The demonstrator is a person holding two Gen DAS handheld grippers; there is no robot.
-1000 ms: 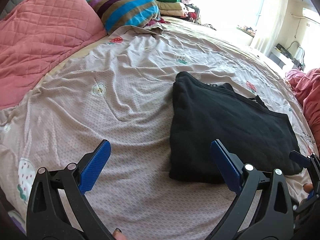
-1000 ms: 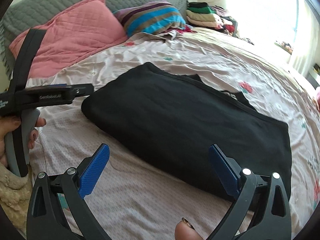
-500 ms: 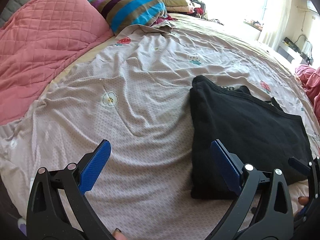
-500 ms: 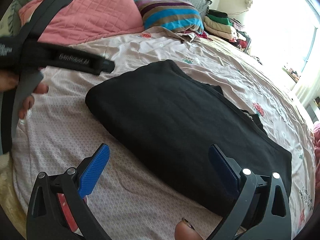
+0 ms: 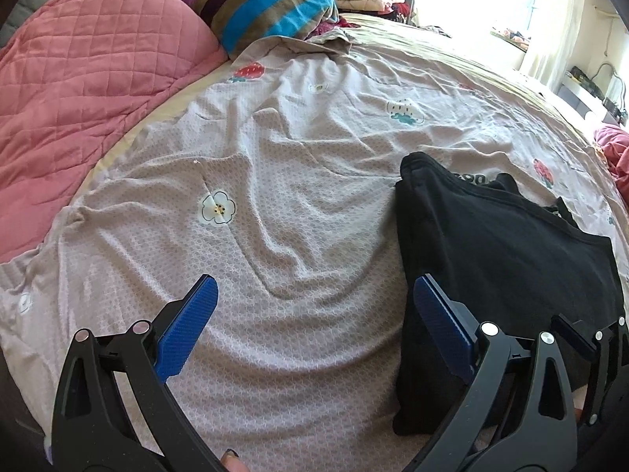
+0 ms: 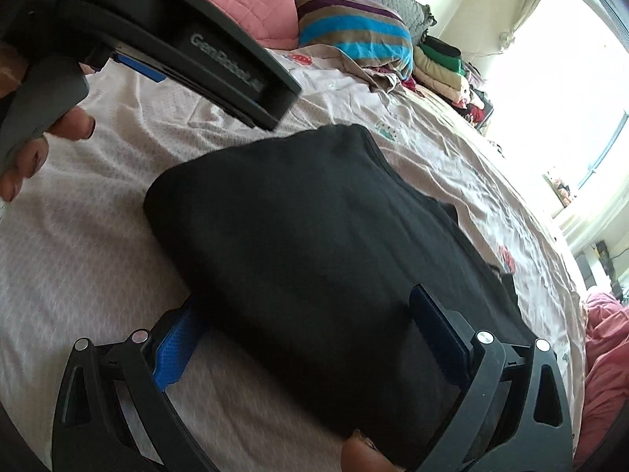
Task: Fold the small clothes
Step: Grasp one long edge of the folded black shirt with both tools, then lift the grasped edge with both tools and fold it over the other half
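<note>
Left gripper [image 5: 312, 310] fingers wide, body lettered "GenRobot", right gripper [image 6: 310, 334] fingers wide, now straddling folded black garment [image 6: 314, 236], bedsheet [image 5: 275, 196].

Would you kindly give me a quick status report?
Both grippers open. Right gripper straddling near edge of folded black garment; left gripper over bedsheet beside it. Nothing obstructing.

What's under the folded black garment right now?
The black garment lies on the patterned bedsheet. The right gripper is open; its left finger tucks under the near edge. Anything beneath the middle is covered.
</note>
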